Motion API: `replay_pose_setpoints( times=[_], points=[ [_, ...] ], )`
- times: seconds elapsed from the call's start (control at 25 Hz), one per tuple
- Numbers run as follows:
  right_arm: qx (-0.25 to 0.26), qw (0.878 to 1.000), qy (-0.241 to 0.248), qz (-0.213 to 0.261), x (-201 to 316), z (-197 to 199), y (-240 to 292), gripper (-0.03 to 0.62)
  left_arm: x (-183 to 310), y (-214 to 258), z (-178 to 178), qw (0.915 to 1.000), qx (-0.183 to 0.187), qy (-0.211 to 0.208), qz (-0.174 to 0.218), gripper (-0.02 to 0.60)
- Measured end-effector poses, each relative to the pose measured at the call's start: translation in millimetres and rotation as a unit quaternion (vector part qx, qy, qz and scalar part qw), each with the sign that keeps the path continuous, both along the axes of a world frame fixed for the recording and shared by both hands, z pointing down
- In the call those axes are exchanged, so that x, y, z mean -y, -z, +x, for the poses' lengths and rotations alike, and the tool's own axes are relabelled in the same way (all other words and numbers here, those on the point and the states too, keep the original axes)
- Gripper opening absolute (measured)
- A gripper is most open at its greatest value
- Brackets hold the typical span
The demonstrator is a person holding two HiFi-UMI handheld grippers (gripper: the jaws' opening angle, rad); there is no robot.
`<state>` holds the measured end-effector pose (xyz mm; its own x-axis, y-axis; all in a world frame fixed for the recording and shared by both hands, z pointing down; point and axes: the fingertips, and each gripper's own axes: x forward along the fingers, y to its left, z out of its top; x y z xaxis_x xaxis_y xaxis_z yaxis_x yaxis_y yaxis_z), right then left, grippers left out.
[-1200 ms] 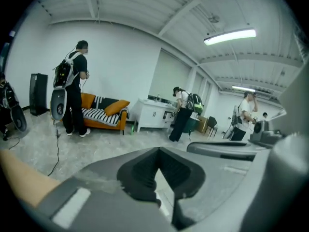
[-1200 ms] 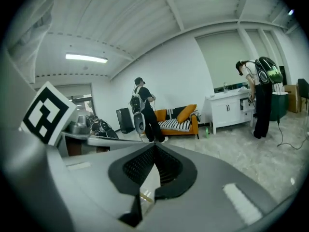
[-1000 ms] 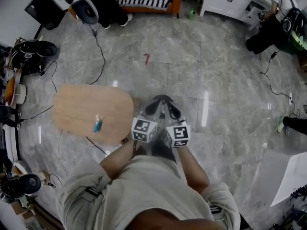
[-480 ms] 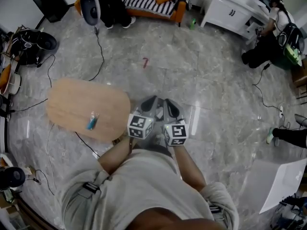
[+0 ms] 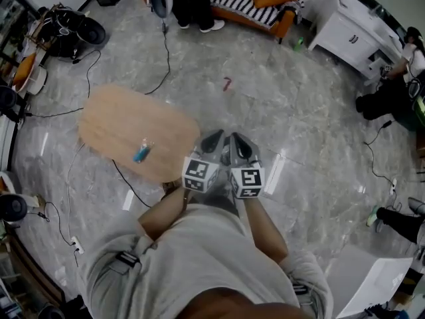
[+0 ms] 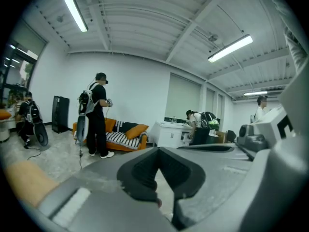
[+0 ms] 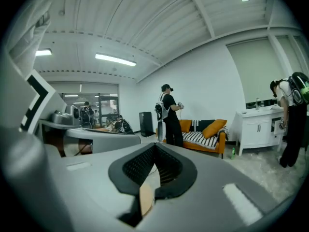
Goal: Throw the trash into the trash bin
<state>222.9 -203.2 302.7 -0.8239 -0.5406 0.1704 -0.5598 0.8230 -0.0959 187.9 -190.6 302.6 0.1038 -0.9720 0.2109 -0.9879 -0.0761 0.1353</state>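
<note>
The right gripper [image 7: 155, 148] has its fingers [image 7: 137, 167] pressed together at the tips, and I cannot tell what the thin tan sliver in the slit behind them is. The left gripper [image 6: 157, 151] is likewise closed tip to tip, with nothing plainly caught. In the head view they hang side by side above the marble floor [image 5: 299, 111], with the blue piece of trash [image 5: 141, 153] at their nine o'clock on the wooden table [image 5: 113, 121].

The trash [image 5: 141, 153] — a small blue wrapper-like piece with a pale, crinkled end — lay flat on the light wooden table [image 5: 109, 118]. It sat toward the table's near edge, a little in from the rim, at a slant — pale end up and to the right, blue end lower left.
</note>
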Motion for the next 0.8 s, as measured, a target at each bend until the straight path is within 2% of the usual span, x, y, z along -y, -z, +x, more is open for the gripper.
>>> replay_pose_setpoints(
  times=[0.16,0.32,0.48,0.68,0.8],
  points=[
    [0.006,0.997,0.076,-0.007,-25.9,-56.8,4.1,0.008,-28.1,2.6,-55.5,0.9971,0.003,0.076,0.000,0.018],
    [0.013,0.988,0.156,-0.014,-68.1,-130.1,7.5,0.008,-78.9,10.2,-128.4,0.9869,0.000,0.161,-0.007,0.018],
    [0.011,0.978,0.207,-0.010,-114.8,-190.5,14.7,0.008,-132.3,14.5,-191.1,0.9757,0.001,0.219,-0.010,0.018],
    [0.002,0.967,0.255,-0.005,-151.6,-237.1,16.5,0.008,-174.2,19.1,-237.3,0.9601,-0.008,0.280,0.002,0.018],
    [-0.001,0.959,0.284,0.002,-168.9,-262.4,17.0,0.008,-191.3,14.8,-256.6,0.9530,-0.016,0.303,0.000,0.018]
  ],
)
